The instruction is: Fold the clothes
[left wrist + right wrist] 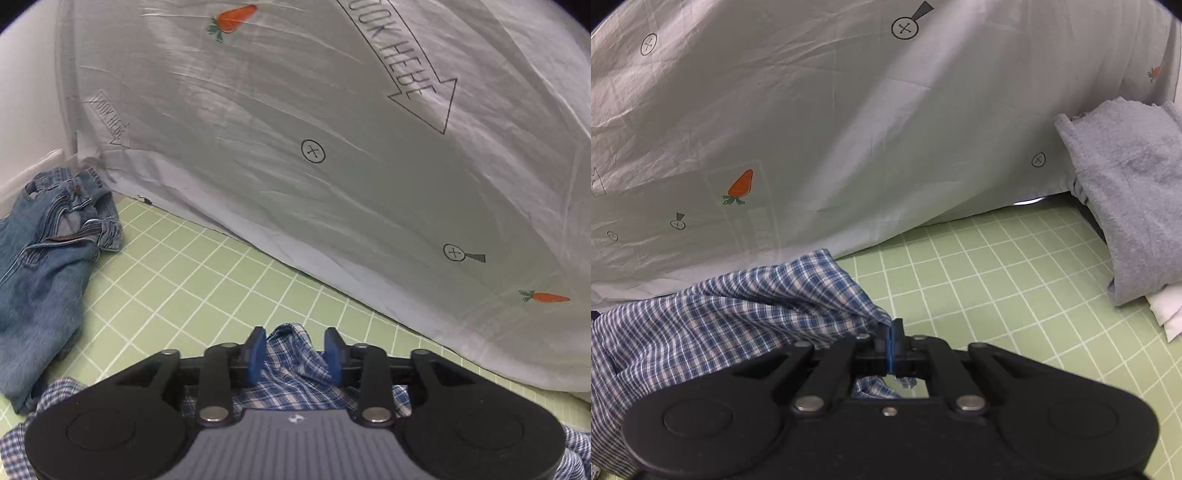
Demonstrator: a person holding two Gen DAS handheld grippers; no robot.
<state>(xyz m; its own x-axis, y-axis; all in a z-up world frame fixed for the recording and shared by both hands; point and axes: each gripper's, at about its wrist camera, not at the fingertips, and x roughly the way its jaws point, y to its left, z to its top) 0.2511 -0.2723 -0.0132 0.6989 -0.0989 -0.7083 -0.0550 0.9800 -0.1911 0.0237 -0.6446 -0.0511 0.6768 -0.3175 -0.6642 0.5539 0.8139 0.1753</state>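
Left gripper [295, 354]: blue pads parted to a moderate gap. A hump of the plaid shirt [291, 373] rises between the pads, but neither pad presses on it. No earlier view to compare.

Right gripper [894, 345]: pads fully together, pinching a bunched point of the same shirt [738, 314]; a scrap of the cloth shows beneath the jaws, through the linkage.

Shirt: thin woven cotton, blue and white check with fine dark lines, heavily creased. In the right wrist view it trails from the pinch to the left in loose ridges, partly lifted; in the left wrist view it lies crumpled under and around the gripper body. It rests on the green mat [997, 295] with white grid lines.

Farther out, left wrist view: a rumpled pair of blue jeans [48, 251] at the mat's left edge. Right wrist view: a folded grey garment [1137, 199] stacked on something white at the right.

Behind everything, a pale sheet [258, 129] printed with carrots, arrows and crossed circles.
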